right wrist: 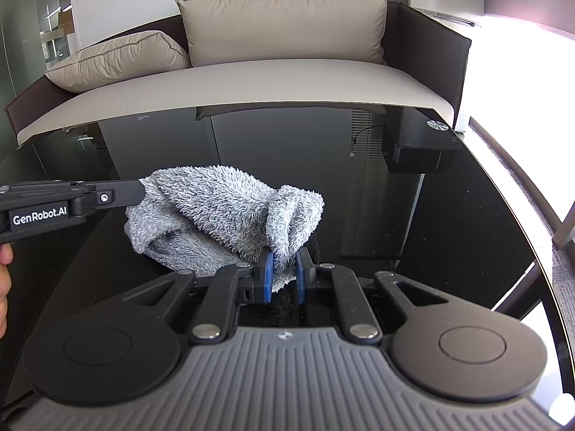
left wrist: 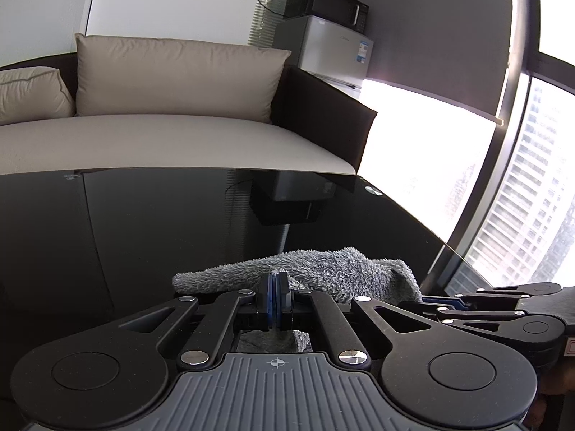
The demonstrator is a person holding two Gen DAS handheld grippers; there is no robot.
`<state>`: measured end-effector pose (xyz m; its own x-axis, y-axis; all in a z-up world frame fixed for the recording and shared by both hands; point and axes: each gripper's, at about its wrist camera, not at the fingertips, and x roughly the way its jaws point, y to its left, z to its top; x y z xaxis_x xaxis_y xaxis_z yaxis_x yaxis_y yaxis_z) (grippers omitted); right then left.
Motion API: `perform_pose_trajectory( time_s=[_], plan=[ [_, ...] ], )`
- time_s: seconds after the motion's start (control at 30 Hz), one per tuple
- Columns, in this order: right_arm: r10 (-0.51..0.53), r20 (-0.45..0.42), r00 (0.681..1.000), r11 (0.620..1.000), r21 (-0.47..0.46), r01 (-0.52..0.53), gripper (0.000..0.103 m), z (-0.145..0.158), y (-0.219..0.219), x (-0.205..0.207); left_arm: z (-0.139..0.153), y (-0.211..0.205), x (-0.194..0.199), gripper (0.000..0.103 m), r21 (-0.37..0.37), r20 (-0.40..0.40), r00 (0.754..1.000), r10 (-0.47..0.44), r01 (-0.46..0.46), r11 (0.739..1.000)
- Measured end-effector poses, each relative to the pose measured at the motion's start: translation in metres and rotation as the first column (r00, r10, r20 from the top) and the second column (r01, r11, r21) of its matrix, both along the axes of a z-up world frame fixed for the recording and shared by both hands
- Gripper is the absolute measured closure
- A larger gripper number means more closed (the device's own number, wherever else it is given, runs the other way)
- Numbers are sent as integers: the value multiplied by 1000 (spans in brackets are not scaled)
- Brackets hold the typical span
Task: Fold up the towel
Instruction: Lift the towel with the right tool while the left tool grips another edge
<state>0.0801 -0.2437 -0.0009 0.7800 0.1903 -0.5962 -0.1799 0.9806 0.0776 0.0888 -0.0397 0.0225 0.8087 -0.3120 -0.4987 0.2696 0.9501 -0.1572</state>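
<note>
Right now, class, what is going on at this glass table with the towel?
A person is holding a two-finger gripper in each hand and working on a fluffy grey towel over a black glass table. The left gripper is shut on one part of the towel. The right gripper pinches a bunched fold between its blue pads. The towel is crumpled and partly lifted between them, not yet folded flat. A beige sofa stands behind the table.

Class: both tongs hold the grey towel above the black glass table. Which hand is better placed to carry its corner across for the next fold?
Probably the left. The left tongs pinch a thin edge of the towel, whereas the right tongs clamp a thick bunch, better suited as the anchor.
</note>
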Motion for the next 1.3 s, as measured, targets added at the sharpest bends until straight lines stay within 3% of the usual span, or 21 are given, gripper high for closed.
perform_pose_trajectory(
  time_s=[0.53, 0.7, 1.0, 1.2, 1.3],
  plan=[
    [-85, 74, 994, 996, 32, 83, 89, 7, -23, 21, 32, 49, -12, 101, 3, 56, 992, 113, -113, 994],
    [-26, 38, 999, 997, 68, 24, 89, 2, -12, 24, 31, 54, -11, 101, 5, 36, 993, 113, -114, 994],
    [68, -79, 995, 981, 186, -53, 60, -6, 19, 13, 28, 55, -9, 101, 2, 23, 993, 117, -117, 993],
    [93, -127, 988, 964, 261, -57, 58, -10, 35, 5, 25, 57, -9, 101, -2, 18, 993, 116, -116, 993],
    [85, -127, 988, 966, 254, -51, 57, -11, 46, 3, 24, 57, -9, 101, -2, 17, 994, 112, -112, 994]
  ],
)
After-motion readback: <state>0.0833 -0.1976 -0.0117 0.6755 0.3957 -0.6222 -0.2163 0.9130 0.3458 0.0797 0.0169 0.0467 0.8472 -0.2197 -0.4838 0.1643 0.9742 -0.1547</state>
